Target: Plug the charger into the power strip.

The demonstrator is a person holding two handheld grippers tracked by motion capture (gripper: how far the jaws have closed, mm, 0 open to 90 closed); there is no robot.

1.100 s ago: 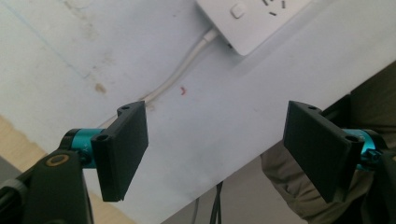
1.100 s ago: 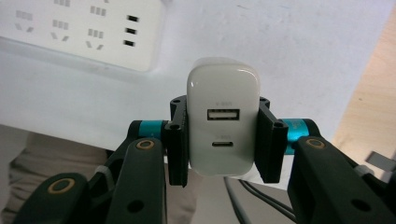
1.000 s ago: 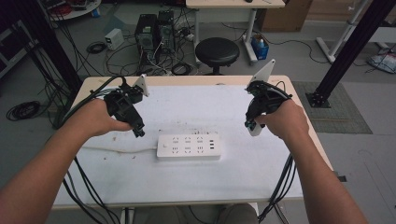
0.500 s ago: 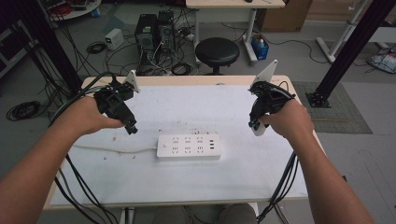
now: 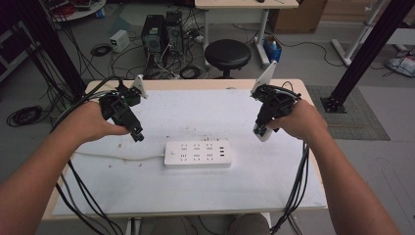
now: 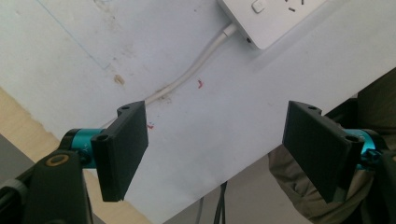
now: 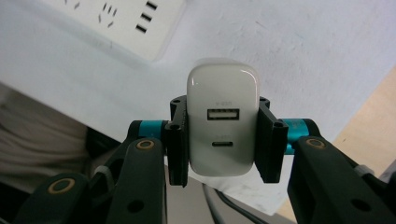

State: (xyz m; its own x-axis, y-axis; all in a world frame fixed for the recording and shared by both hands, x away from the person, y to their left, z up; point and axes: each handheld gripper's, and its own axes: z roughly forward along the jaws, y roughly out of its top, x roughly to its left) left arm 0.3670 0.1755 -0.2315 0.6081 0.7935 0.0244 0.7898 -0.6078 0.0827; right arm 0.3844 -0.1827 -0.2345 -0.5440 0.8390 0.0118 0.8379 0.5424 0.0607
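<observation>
The right gripper [image 7: 223, 140] is clamped on a white charger [image 7: 223, 122], its ports facing the camera, held above the table [image 5: 293, 191] right of the power strip [image 5: 197, 154]. The likely step is plugging it in: keep the grip square, line the charger up over a free socket, then press straight down. The left gripper [image 6: 224, 149], jaws apart and empty, hovers near the strip's cord [image 6: 196, 70]; it could steady the strip.

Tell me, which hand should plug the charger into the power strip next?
Probably the right. The right gripper is already shut on the white USB charger, just right of the power strip. The left gripper is open with nothing between its jaws, so it could steady the strip instead.
</observation>
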